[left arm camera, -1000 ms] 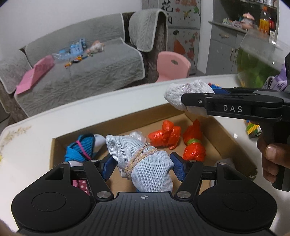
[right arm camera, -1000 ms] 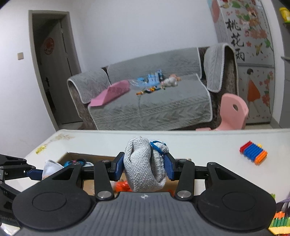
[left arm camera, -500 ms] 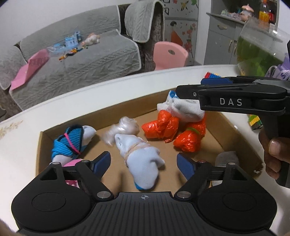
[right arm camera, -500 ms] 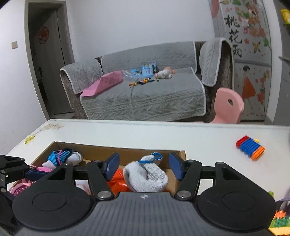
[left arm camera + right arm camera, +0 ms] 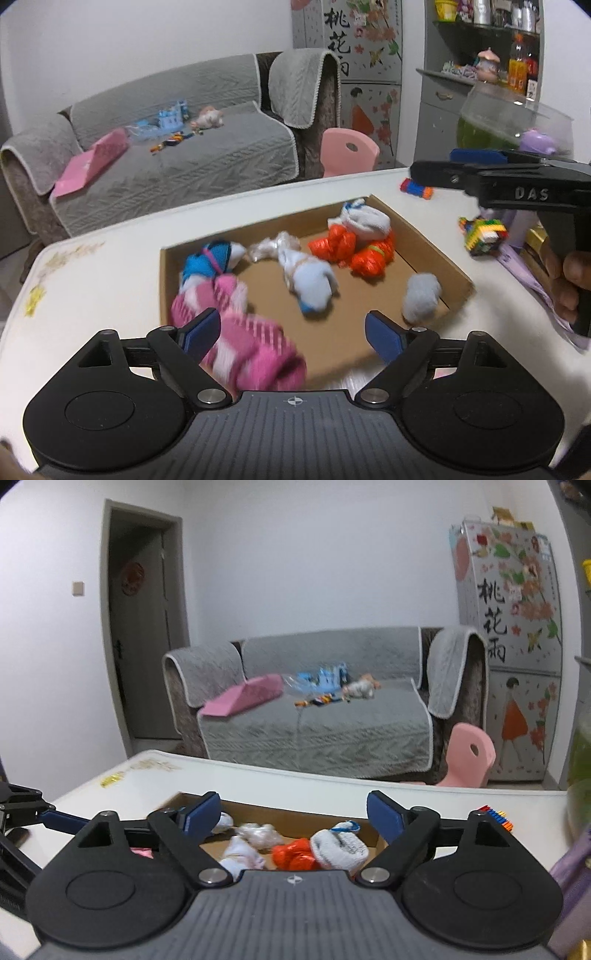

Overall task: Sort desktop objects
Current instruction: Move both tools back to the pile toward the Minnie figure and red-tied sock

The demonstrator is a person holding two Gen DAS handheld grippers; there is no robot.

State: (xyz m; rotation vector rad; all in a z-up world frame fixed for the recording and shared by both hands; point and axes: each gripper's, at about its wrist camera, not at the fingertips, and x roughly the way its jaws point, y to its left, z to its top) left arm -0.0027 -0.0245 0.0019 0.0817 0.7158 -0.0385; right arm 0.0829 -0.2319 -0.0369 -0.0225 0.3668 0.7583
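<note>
Both grippers let go over the sock box

L to R: left gripper (image 5: 291,330) jaws opening, nothing between; pale-blue sock roll (image 5: 310,282) it held 1 s ago now lies in cardboard box (image 5: 436,243). Right gripper (image 5: 293,814), marked "DAS", also opening; its grey sock roll (image 5: 340,851) dropped onto orange bundles (image 5: 293,856).

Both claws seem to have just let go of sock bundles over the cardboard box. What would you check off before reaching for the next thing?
1. Left gripper empty: ok, jaws opening, nothing pinched.
2. Right gripper empty: ok, jaws opening, clear of the white sock bundle.
3. Light blue sock bundle inside the cardboard box: ok.
4. White bundle settled: ok, lying on the orange bundles.
5. Pink striped sock fully inside: cannot tell, blurred at the box's near edge.
6. Items left on the table: not ok, colourful block stick remains outside.
</note>
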